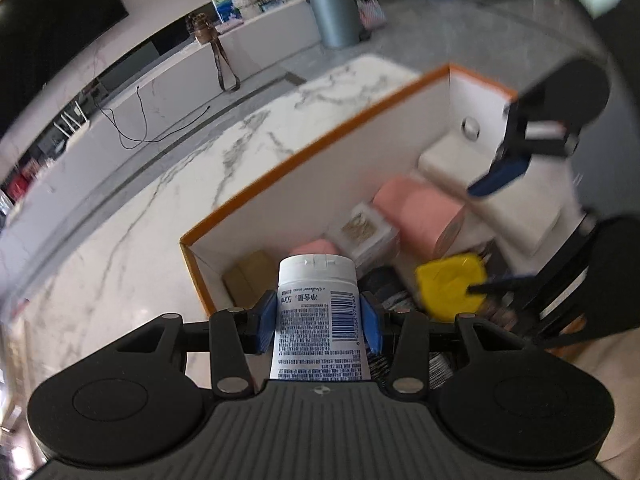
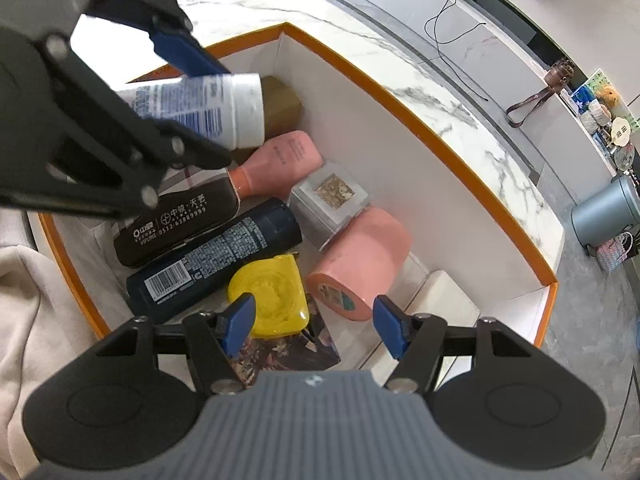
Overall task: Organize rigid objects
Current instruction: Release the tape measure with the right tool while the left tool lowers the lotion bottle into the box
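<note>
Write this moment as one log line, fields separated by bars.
left tool: shut on tube | right tool: open, nothing held | tube: above box, not released

One orange-rimmed box holds two pink containers, one dark bottle, one yellow case, one clear cube, one black case; one white tube above.
</note>
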Tool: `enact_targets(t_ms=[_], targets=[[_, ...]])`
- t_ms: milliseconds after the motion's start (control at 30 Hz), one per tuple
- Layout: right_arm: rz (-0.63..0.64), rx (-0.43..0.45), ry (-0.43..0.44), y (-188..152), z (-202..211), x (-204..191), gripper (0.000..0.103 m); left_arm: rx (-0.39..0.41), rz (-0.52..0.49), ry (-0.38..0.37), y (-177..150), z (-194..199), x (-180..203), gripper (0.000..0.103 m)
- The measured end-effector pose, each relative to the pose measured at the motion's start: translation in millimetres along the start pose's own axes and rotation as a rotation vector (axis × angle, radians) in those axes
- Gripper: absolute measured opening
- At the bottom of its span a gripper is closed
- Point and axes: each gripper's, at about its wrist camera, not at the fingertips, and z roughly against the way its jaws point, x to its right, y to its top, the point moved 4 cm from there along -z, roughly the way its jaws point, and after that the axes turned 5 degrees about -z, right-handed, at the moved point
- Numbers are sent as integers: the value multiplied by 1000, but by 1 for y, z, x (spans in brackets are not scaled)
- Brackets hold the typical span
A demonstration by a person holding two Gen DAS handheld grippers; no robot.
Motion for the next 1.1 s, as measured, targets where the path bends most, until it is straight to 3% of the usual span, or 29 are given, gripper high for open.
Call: enact_targets(t_ms=[100,433,700,767,1100], targets=[[-11,10,-1,-1,0,0,65,-35,-51,48,-6,-8,6,50],[-28,20,-12,-2,2,1,65,-130,-115,74,-16,-27,10,51],[-28,26,-19,-1,4,-1,65,-123,-41,14,-14,-22,3,58],[-28,29,-23,-1,6,-2,65,-113,-21,2,-12,-18,1,67],[-18,53,-72,0,30,-5,67,-43,102,-39,-9,12,-22,67]])
